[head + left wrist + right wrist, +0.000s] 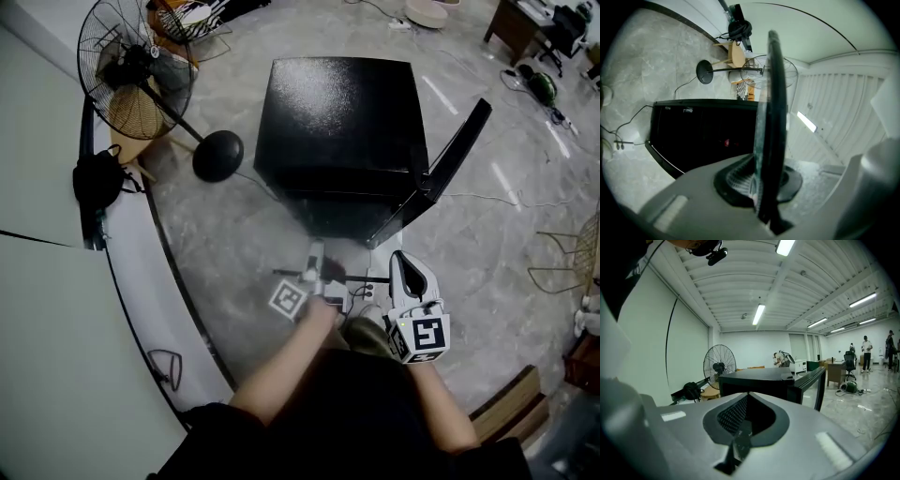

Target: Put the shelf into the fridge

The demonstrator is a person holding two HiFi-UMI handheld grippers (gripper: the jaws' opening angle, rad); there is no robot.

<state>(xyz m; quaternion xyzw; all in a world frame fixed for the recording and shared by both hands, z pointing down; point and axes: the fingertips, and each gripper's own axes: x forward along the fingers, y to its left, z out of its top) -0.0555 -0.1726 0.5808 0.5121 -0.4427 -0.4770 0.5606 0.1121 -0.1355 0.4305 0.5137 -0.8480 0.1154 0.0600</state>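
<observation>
1. Left claw [765, 187] was shut tight on the thin glass shelf with a dark edge [772, 103]. Its two grey jaws pressed the pane from both sides. The shelf stood on its edge in that claw's own view and rose straight out from between the pads.
2. Ahead of this claw, just beyond the shelf, stood the small black box-shaped fridge [337, 122] on the grey marble floor [234, 234]. The shelf was in front of the fridge's open side and not yet inside it.
3. The black fridge door [453, 155] stood swung open, ahead and to the right of the left claw and roughly straight ahead of the right claw.
4. The white right claw [401, 264] was close to the right of the left one. Its jaws were pressed together with nothing between them.
5. Behind the left claw's jaws sat its cube with square markers [288, 298], and behind that the person's bare left forearm [281, 366].
6. Well to the left of the left claw stood a large black fan with a wire cage [136, 66] on a round black base [217, 156]. A pale wooden stool [131, 112] was beside it, and a black bag [97, 178] lay against the white curved wall [56, 309].
7. Far ahead of the right claw, beyond the fridge, some people [866, 350] stood near a brown desk [836, 373].
</observation>
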